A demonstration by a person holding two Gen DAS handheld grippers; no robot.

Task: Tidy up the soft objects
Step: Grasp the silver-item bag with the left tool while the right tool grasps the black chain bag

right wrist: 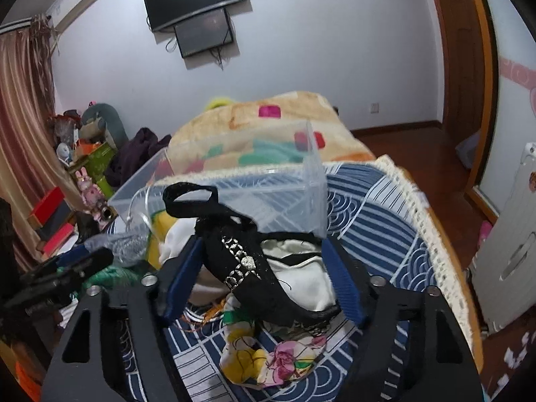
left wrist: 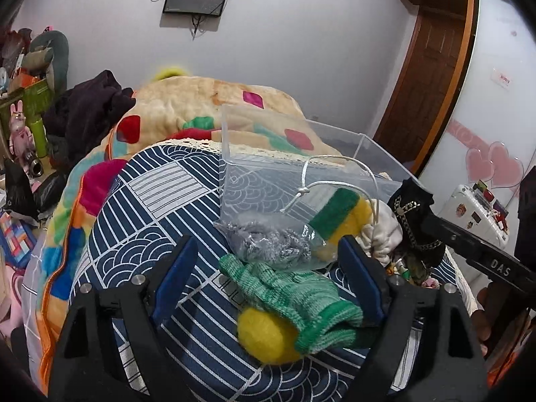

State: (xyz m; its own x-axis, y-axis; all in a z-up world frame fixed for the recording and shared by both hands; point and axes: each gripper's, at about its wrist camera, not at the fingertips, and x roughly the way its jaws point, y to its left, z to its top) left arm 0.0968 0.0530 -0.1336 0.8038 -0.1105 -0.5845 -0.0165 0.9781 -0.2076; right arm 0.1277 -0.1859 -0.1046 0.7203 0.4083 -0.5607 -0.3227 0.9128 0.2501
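Note:
A pile of soft things lies on the navy patterned bed cover (left wrist: 160, 207). In the left wrist view my left gripper (left wrist: 268, 278) is open around a green knit glove (left wrist: 288, 291) lying over a yellow felt ball (left wrist: 264, 335). Behind it are a clear bag of grey yarn (left wrist: 268, 241), a yellow ball with a green band (left wrist: 338, 214) and a white drawstring pouch (left wrist: 385, 231). In the right wrist view my right gripper (right wrist: 264, 274) is open around a black lace piece with silver trim (right wrist: 244, 261), over white cloth (right wrist: 308, 281) and floral cloth (right wrist: 268, 358). A clear plastic box (right wrist: 268, 191) stands behind.
A colourful plush blanket (left wrist: 187, 107) lies heaped at the back of the bed, with dark clothes (left wrist: 90, 104) to its left. Cluttered shelves stand at far left. The bed's edge drops off at the right (right wrist: 432, 234) to a wood floor, with a white case (left wrist: 475, 214) there.

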